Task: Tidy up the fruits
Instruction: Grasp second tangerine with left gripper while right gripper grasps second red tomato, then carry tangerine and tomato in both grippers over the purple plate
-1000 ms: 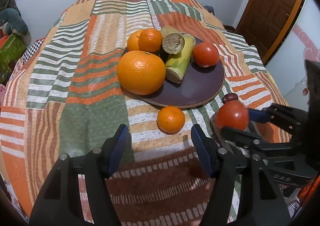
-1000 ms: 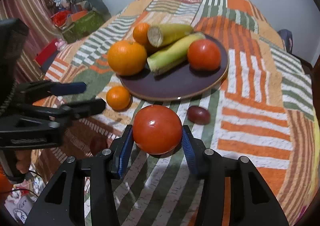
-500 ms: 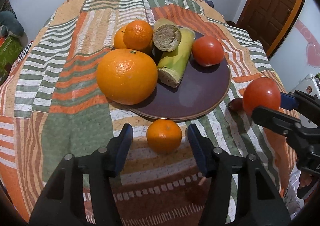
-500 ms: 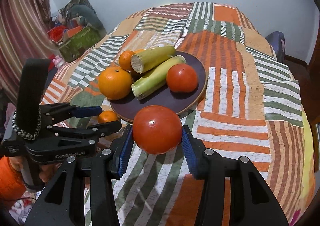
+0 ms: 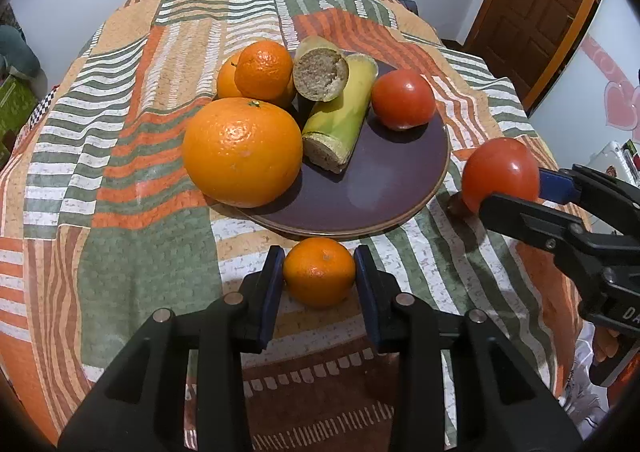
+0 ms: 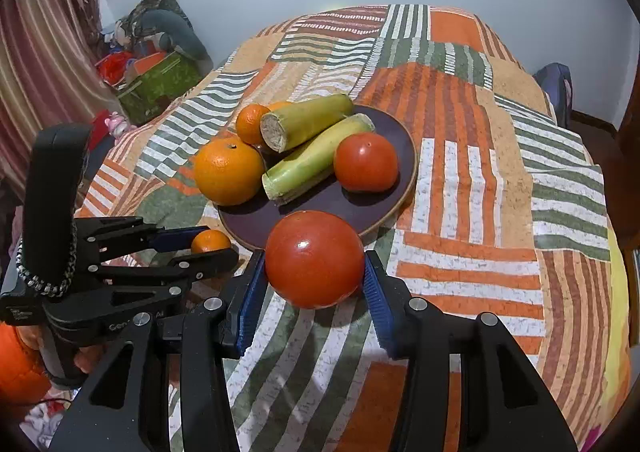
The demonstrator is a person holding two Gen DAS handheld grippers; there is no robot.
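A dark plate [image 5: 384,188] [image 6: 380,212] holds a big orange [image 5: 242,150] [image 6: 228,170], two small oranges [image 5: 262,70], two green-yellow cut stalks [image 5: 340,124] [image 6: 316,160] and a tomato [image 5: 402,99] [image 6: 366,162]. My left gripper [image 5: 319,272] is shut on a small orange [image 5: 319,272] [image 6: 210,241] on the cloth just in front of the plate. My right gripper [image 6: 314,276] is shut on a tomato [image 6: 314,260] [image 5: 500,174] and holds it above the cloth at the plate's near right edge. A small dark fruit [image 5: 456,206] lies under it, mostly hidden.
The table wears a patchwork striped cloth [image 5: 140,212] [image 6: 500,192]. A wooden door [image 5: 540,4] stands at the back right. A green box and toys [image 6: 156,80] sit on the floor to the left. The table edge curves close on all sides.
My left gripper moved forward and closed on the small orange. My right gripper rose and carried the tomato toward the plate's edge.
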